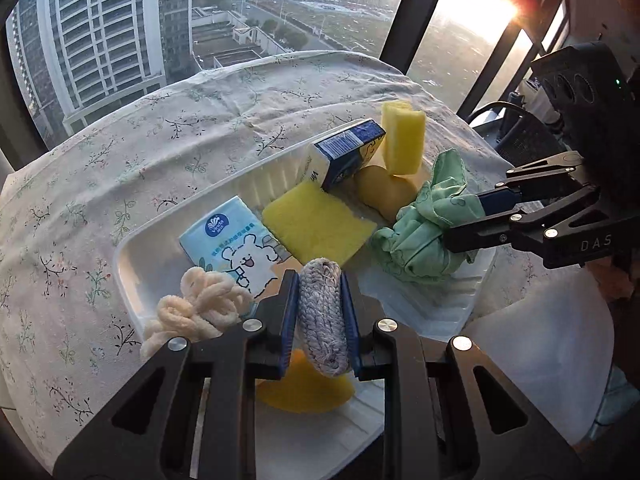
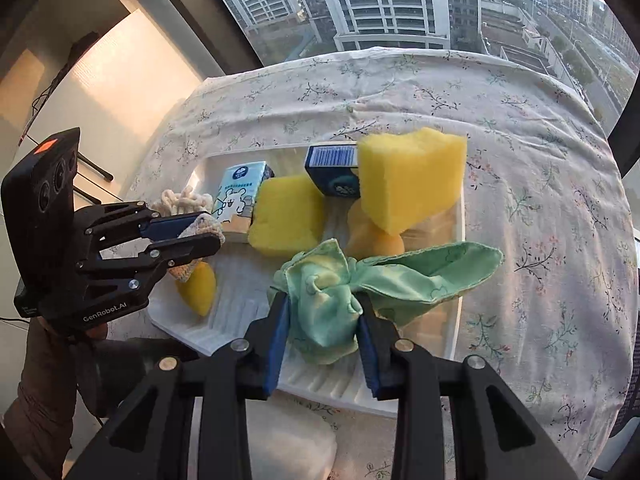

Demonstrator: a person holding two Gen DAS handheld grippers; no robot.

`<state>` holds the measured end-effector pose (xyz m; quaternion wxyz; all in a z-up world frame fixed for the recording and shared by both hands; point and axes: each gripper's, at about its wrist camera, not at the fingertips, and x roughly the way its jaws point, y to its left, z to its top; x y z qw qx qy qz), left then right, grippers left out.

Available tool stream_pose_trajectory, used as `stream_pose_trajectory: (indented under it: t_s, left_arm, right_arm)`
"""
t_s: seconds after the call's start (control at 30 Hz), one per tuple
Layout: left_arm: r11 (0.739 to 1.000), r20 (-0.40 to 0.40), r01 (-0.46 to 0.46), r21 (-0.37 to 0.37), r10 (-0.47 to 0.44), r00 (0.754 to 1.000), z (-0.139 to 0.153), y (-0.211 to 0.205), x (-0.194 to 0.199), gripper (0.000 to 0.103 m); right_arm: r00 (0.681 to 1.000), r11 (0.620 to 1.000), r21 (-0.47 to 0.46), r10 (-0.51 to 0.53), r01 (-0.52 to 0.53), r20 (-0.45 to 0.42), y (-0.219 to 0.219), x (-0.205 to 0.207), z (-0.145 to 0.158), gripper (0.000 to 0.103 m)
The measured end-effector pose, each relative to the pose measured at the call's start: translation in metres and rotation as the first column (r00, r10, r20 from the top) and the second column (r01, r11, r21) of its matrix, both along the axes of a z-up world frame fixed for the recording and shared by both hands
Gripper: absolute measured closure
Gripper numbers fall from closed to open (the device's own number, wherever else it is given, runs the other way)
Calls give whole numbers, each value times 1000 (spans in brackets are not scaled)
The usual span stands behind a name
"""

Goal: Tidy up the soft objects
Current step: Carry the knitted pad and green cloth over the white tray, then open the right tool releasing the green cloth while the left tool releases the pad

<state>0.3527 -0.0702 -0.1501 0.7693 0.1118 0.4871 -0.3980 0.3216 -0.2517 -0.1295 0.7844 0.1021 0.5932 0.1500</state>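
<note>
A white tray (image 1: 128,264) sits on the floral tablecloth. In it lie a cream cord bundle (image 1: 196,308), a light blue tissue pack (image 1: 228,240), a flat yellow sponge (image 1: 316,224), a dark blue tissue box (image 1: 344,152), an upright yellow sponge (image 1: 402,140) and orange-yellow pieces (image 1: 384,192). My left gripper (image 1: 320,316) is shut on a grey knitted pad (image 1: 322,312) above the tray's near left. My right gripper (image 2: 322,324) is shut on a crumpled green cloth (image 2: 332,300) over the tray's near right; it also shows in the left wrist view (image 1: 468,220).
The tray (image 2: 224,320) lies near the round table's front edge. A white cloth or cushion (image 1: 540,360) lies below the table at the near side. Windows and black frames stand behind the table. A black chair (image 1: 528,140) is at the right.
</note>
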Motion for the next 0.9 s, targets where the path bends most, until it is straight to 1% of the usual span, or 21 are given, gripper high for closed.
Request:
stream_pose_trajectory:
  t_s: [0.07, 0.13, 0.3, 0.37, 0.47, 0.53, 0.57, 0.63, 0.7, 0.8, 0.87, 0.9]
  left_arm:
    - [999, -7, 25, 34, -25, 1000, -6, -6, -1, 83]
    - [997, -18, 25, 66, -24, 1000, -12, -10, -1, 82]
    - [993, -113, 34, 113, -21, 993, -29, -20, 4, 81]
    - [992, -118, 37, 117, -24, 993, -31, -21, 3, 80]
    - [991, -99, 43, 131, -30, 995, -30, -23, 2, 80]
    - [990, -99, 38, 133, -25, 995, -28, -22, 2, 79]
    - [991, -96, 32, 130, -19, 995, -26, -22, 3, 79]
    - [992, -90, 13, 122, -2, 996, -21, -21, 3, 75]
    - [996, -81, 5, 94, 3, 997, -13, -16, 2, 71]
    - [998, -40, -35, 45, 36, 999, 2, -7, 0, 67]
    - [997, -22, -80, -4, 80, 997, 13, 4, -1, 60]
    - [994, -12, -108, -29, 108, 994, 18, 9, 0, 53]
  right_arm:
    - [1000, 1000, -3, 6, -6, -13, 1, 2, -4, 68]
    - [1000, 1000, -5, 13, -13, -14, 3, 2, -5, 68]
    - [999, 1000, 6, 9, -9, -38, 6, 6, -12, 66]
    - [999, 1000, -2, 10, -10, -37, 6, 6, -13, 65]
    - [999, 1000, -11, 16, -16, -36, 8, 7, -12, 63]
    - [999, 1000, -6, 21, -21, -37, 9, 6, -11, 59]
    - [999, 1000, -1, 20, -20, -37, 9, 6, -11, 56]
    - [999, 1000, 7, 8, -8, -34, 7, 4, -8, 46]
    - [1000, 1000, 5, -5, 6, -26, 4, 1, -3, 42]
    - [999, 999, 40, -33, 33, -16, -4, -3, 5, 41]
    - [998, 996, 62, -57, 57, -3, -9, -7, 12, 37]
    - [997, 996, 52, -77, 77, 14, -12, -9, 16, 36]
